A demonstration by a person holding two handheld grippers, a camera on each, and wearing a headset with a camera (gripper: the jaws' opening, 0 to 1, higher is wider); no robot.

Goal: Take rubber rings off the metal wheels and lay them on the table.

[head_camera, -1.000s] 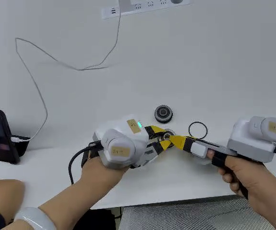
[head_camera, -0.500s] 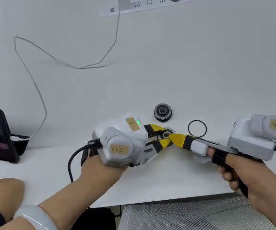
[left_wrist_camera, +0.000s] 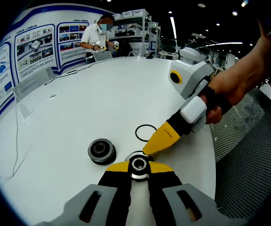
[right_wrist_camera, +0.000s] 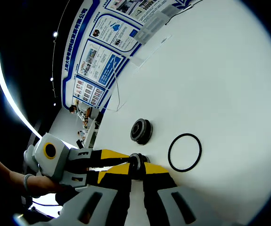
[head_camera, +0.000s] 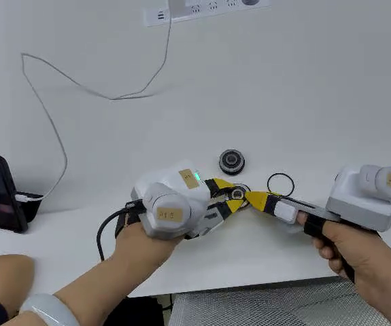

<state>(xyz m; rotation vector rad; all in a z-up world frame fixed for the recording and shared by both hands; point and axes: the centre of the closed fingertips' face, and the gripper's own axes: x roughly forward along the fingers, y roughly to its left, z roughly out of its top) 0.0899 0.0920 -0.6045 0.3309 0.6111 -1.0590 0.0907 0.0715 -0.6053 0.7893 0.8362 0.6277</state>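
Rubber ring, black and loose, lies flat on the white tabletop in the head view, just to the right of both grippers' tips. The left gripper has its fingers closed on a small metal wheel, held just above the tabletop. The right gripper meets this wheel from the right side. A second wheel rests apart, behind them.

In the left gripper view the yellow fingers clamp the metal wheel from both sides. The right gripper touches its rim, fingers pressed together.

In the right gripper view its own fingers narrow onto the metal wheel. Whether they pinch a ring there, I cannot tell. The rubber ring lies beside it.
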